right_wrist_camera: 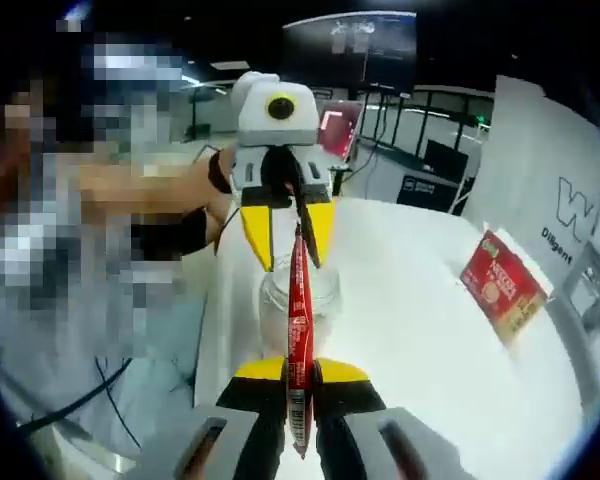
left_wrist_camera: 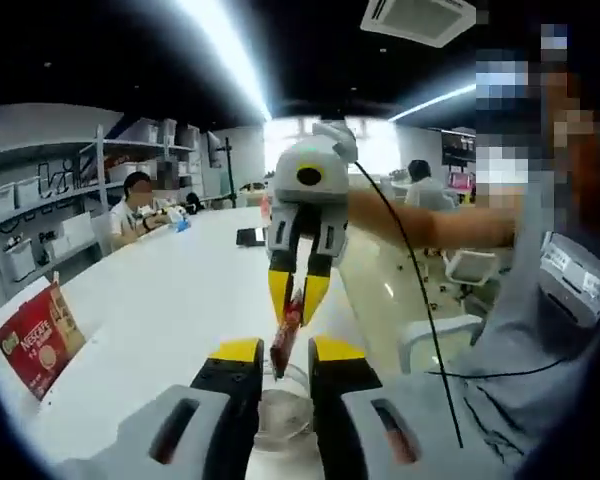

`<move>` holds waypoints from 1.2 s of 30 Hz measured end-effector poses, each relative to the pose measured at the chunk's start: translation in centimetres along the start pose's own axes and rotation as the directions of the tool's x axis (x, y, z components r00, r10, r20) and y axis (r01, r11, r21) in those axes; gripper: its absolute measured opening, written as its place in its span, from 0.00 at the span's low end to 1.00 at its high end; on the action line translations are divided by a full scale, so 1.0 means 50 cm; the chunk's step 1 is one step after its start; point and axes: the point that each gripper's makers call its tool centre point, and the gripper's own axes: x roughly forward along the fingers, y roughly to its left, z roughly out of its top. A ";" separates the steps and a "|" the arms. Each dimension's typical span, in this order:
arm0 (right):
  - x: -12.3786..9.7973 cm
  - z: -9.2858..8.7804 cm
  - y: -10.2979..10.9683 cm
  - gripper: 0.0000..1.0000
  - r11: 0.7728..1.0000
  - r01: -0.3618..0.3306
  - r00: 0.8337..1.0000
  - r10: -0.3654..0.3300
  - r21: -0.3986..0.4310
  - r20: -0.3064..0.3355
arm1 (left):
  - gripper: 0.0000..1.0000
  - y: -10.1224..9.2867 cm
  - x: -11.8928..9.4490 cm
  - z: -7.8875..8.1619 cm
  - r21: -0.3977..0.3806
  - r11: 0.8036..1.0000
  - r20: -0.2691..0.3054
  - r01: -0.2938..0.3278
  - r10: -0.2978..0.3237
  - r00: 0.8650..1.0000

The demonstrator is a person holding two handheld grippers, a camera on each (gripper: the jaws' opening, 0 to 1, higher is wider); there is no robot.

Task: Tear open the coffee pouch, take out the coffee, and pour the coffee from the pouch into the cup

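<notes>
Clamped on one end of the red coffee pouch (right_wrist_camera: 298, 340) were the jaws of the right gripper (right_wrist_camera: 298, 375); the other end was seen pinched by the left gripper (right_wrist_camera: 287, 235), though its own view left that grip uncertain. The pouch was held taut directly over the glass cup (right_wrist_camera: 298, 300), probably so spilled coffee would be caught when torn. A red coffee box (right_wrist_camera: 502, 285) stood well apart on the white table (right_wrist_camera: 420, 340), nothing obstructing.

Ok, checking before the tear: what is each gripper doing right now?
Left gripper: shut on the top end of the red coffee stick, above the glass cup.
Right gripper: shut on the stick's lower part.
</notes>
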 end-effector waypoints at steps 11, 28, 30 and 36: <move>0.017 0.000 -0.011 0.10 0.998 -0.038 0.995 0.033 -0.050 -0.092 | 0.11 -0.005 0.012 -0.030 0.009 0.999 -0.026 0.035 -0.035 0.999; -0.011 0.003 -0.021 0.35 0.996 -0.066 0.929 0.042 0.055 0.367 | 0.06 0.000 -0.005 -0.008 -0.012 1.000 0.117 0.008 -0.006 0.993; -0.036 0.017 -0.027 0.36 0.987 -0.106 0.818 0.016 0.124 0.575 | 0.06 -0.004 -0.008 0.003 -0.029 0.999 0.179 0.030 -0.024 0.983; -0.071 0.054 -0.018 0.29 0.978 -0.114 0.558 -0.081 0.173 0.826 | 0.06 0.000 -0.007 0.013 -0.068 0.995 0.286 0.071 -0.049 0.957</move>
